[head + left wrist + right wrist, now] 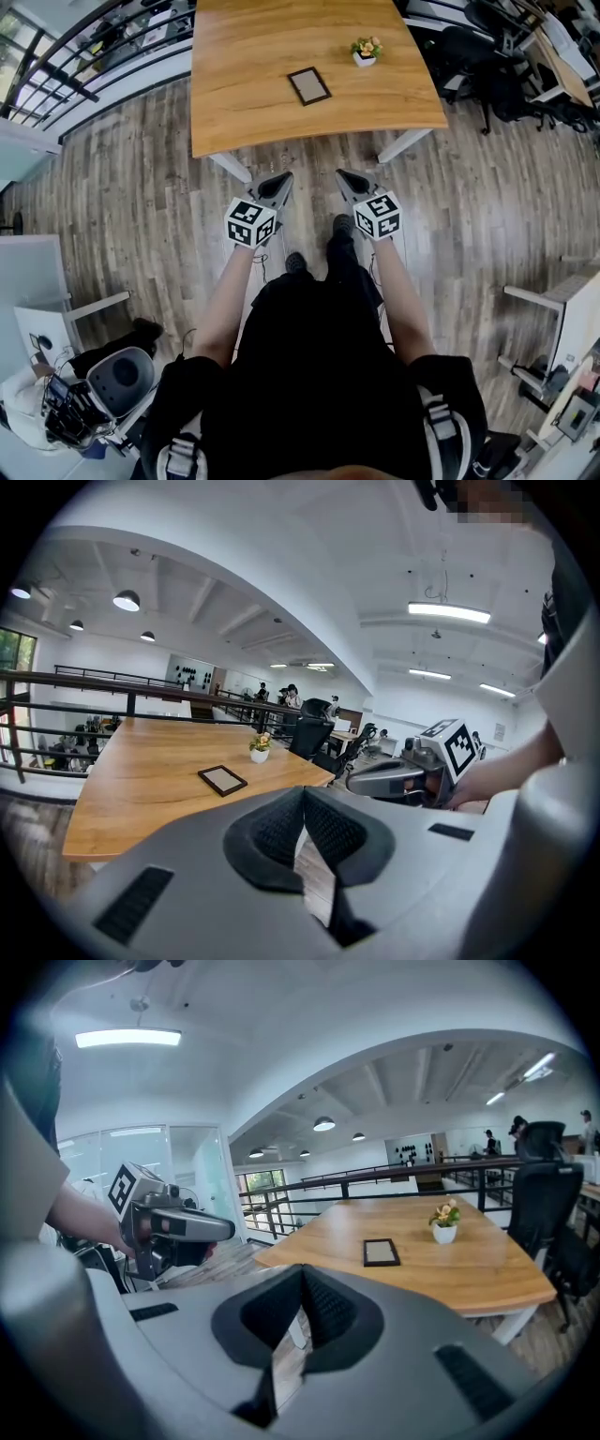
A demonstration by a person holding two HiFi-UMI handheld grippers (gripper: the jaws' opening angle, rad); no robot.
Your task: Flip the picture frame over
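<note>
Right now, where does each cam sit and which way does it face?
Head view: on the head, steeply down at floor and table; shows arms, legs, left claw, right claw.
Left gripper view: on the left claw, forward at the table; own shut jaws, right claw at right.
Right gripper view: on the right claw, forward at the table; own shut jaws, left claw at left.
Shared: all three show the frame and plant.
</note>
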